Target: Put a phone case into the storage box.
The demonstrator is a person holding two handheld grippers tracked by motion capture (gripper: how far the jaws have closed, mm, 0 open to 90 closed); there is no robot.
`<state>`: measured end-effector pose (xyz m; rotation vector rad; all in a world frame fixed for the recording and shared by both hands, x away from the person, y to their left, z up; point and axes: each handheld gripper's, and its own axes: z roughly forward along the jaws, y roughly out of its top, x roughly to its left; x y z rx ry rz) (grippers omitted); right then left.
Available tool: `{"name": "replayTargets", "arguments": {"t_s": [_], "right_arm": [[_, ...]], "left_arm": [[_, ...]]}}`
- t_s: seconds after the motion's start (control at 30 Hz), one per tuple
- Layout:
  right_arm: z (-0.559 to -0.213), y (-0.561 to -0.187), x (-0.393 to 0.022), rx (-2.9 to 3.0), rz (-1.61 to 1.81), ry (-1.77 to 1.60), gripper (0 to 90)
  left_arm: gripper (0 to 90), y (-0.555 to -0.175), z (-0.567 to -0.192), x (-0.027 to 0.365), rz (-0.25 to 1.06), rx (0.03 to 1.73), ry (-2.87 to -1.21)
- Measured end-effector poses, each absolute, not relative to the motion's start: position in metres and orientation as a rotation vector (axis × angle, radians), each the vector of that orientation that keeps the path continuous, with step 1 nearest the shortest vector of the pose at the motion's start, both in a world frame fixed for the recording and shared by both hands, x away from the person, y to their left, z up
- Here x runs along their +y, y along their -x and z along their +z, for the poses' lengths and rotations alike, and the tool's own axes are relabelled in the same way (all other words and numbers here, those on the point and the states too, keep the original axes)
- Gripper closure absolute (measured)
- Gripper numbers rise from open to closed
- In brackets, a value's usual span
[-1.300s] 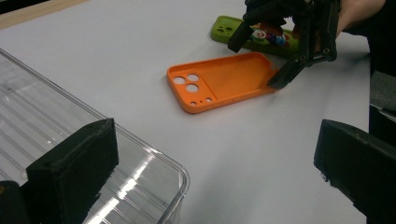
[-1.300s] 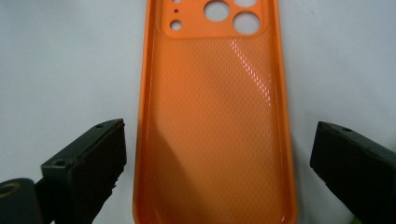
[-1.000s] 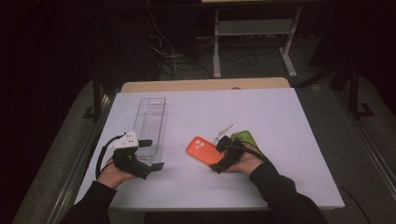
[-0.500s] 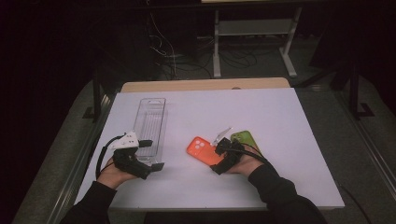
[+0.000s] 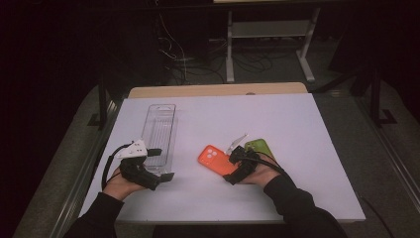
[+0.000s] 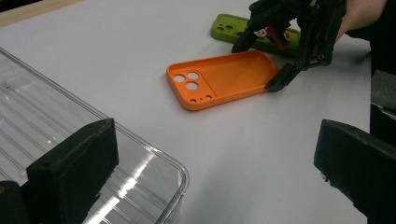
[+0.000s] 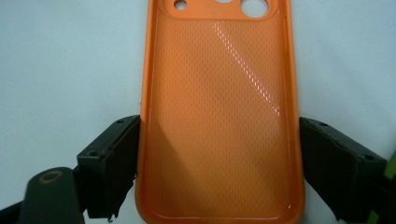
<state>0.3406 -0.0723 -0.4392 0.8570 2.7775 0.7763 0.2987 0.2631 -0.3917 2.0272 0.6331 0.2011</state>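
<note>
An orange phone case (image 5: 214,158) (image 6: 219,79) lies open side up on the white table (image 5: 297,119). My right gripper (image 5: 232,166) (image 7: 219,168) straddles its near end. Its jaws have just been closing with the case (image 7: 219,102) between them, and both pads now touch the long edges. A green phone case (image 5: 260,146) (image 6: 229,25) lies just behind that hand. My left gripper (image 5: 161,164) (image 6: 210,158) rests at the near end of a clear plastic tray (image 5: 159,129) (image 6: 46,107). Its jaws stand wide apart, one over the tray's corner, gripping nothing.
The tray runs lengthwise away from me at the left of the table. A wooden strip (image 5: 218,90) borders the far edge. Beyond it are a dark floor, cables and a metal stand (image 5: 270,44).
The right gripper's jaws have drawn in onto the orange case's edges. Both hands and both cases stay where they were.
</note>
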Motion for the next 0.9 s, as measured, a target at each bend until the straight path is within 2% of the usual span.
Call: {"name": "replayTargets", "arguments": {"t_s": [0.5,0.9], "right_arm": [[-0.421,-0.345,-0.082,2.782,0.834,-0.787,15.2],[-0.401,-0.356,-0.101,2.832,0.882,-0.625,15.2]], "left_arm": [[0.0,-0.301,-0.389,0.262,0.203,0.636,-2.021],[0.0,-0.316,-0.372,0.249,0.18,0.54,-2.097]]}}
